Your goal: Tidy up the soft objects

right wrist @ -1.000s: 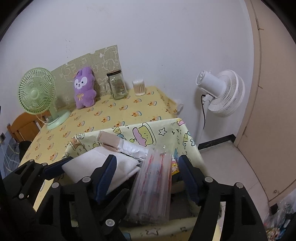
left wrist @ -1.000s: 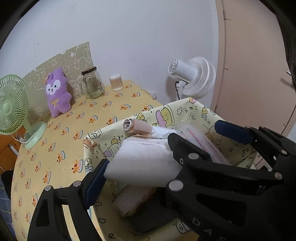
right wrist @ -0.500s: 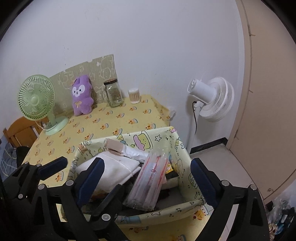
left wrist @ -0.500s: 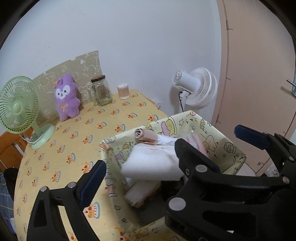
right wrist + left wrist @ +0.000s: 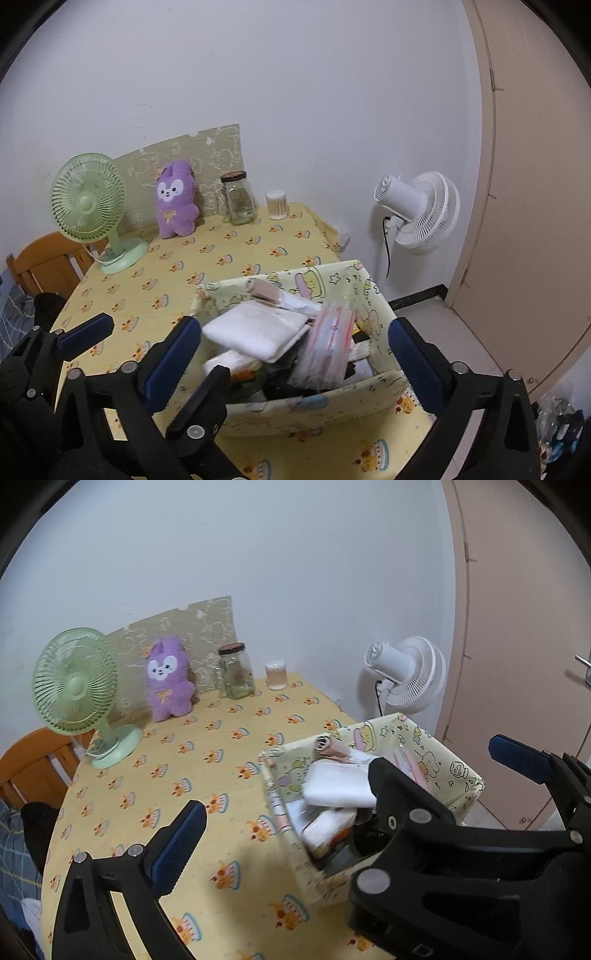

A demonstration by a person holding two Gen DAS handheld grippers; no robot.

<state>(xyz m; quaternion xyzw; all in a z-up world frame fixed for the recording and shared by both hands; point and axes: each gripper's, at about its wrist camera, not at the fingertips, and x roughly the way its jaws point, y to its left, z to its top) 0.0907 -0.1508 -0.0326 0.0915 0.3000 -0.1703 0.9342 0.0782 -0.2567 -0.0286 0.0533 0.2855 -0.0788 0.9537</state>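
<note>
A yellow cartoon-print fabric basket (image 5: 325, 406) stands at the table's near right edge; it also shows in the left wrist view (image 5: 454, 771). Inside lie a folded white cloth (image 5: 258, 328) (image 5: 340, 786), a clear bag with red print (image 5: 325, 354) and a pink roll (image 5: 264, 290). A purple plush toy (image 5: 175, 201) (image 5: 168, 679) leans against the far wall. My left gripper (image 5: 351, 794) is open and empty above the basket's left side. My right gripper (image 5: 295, 350) is open and empty, its fingers astride the basket.
A green desk fan (image 5: 92, 210) stands at the far left. A glass jar (image 5: 240, 201) and a cotton-swab tub (image 5: 277, 205) stand at the back. A white fan (image 5: 417, 210) stands beyond the table's right edge. A wooden chair (image 5: 44, 262) is at the left.
Both grippers have pulled back and up from the basket. The white cloth and the clear bag, earlier between the fingers, now lie in the basket.
</note>
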